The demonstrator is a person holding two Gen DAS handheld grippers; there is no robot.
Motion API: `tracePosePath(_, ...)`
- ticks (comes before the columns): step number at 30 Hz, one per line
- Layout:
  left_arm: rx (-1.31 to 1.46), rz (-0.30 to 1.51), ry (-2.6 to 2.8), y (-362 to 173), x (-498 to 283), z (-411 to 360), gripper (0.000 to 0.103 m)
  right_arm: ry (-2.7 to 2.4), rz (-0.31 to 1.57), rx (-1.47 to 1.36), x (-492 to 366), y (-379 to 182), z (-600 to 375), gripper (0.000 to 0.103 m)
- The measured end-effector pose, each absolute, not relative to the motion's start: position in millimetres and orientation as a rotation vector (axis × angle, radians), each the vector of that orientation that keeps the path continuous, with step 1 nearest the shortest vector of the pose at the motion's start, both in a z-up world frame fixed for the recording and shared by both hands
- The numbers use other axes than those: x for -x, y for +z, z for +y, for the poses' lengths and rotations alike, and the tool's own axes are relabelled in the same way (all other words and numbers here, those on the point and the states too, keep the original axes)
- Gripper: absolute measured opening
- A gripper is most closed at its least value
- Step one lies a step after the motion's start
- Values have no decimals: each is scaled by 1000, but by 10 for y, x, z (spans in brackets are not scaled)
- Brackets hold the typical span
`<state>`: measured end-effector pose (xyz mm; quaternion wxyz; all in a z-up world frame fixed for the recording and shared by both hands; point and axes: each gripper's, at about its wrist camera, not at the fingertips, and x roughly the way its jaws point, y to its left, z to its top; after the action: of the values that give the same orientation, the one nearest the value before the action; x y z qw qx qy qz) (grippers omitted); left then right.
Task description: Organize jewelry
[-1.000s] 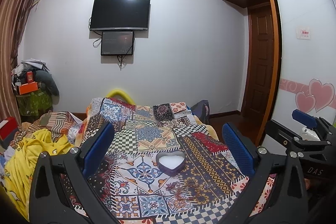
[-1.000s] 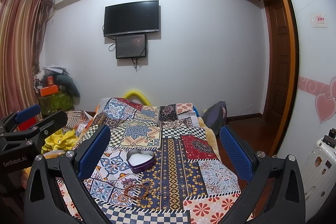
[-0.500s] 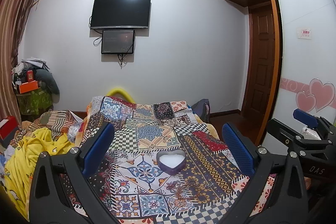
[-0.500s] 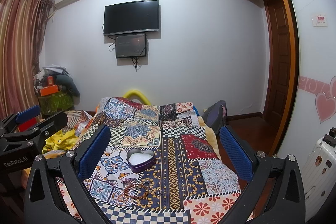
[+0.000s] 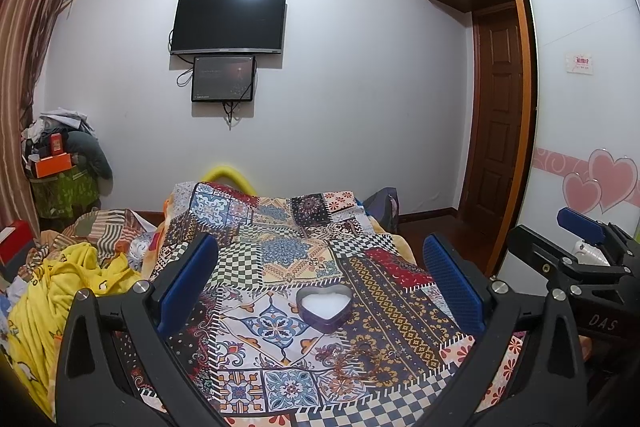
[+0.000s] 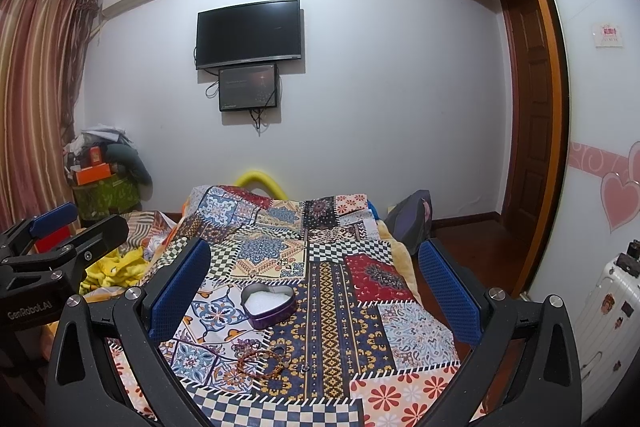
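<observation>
At the far left of my left gripper's camera, striped curtains [image 5: 20, 39] hang beside a pile of clutter topped by an orange box [image 5: 53, 163], and a yellow garment [image 5: 60, 291] lies crumpled over the bedding below. My left gripper [image 5: 320, 281] hangs over the near end of the bed with its blue pads spread wide and nothing between them. Between those pads, on the patchwork quilt [image 5: 288, 251], sits the purple heart-shaped tin [image 5: 325, 307], open, with a white lining. Just nearer to me than the tin lies the jewelry: a beaded bracelet [image 5: 348, 359] and some darker pieces beside it that blend into the pattern, so I cannot tell them apart there. On the wall above, a television [image 5: 229, 23] hangs over a smaller screen [image 5: 223, 79]. Further right, my right gripper [image 6: 314, 285] is likewise wide open and empty, held over the same end of the bed; in its own view the tin [image 6: 269, 305] sits left of centre between the pads, and the reddish-brown bracelet [image 6: 260, 361] lies coiled on the quilt closer to me, with a small dark ring-like piece [image 6: 306, 367] just to its right. At the right edge stand a wooden door [image 6: 528, 131], a wardrobe panel with pink hearts [image 6: 618, 199] and a white suitcase [image 6: 608, 311].
</observation>
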<state>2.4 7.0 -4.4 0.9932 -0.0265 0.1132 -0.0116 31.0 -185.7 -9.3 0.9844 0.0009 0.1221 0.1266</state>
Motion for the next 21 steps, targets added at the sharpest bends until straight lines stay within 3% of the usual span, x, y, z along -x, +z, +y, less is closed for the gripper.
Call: tracePosePath(21, 75, 334, -17, -236, -320, 147, 103, 233, 344, -12, -576, -335, -1895, 103)
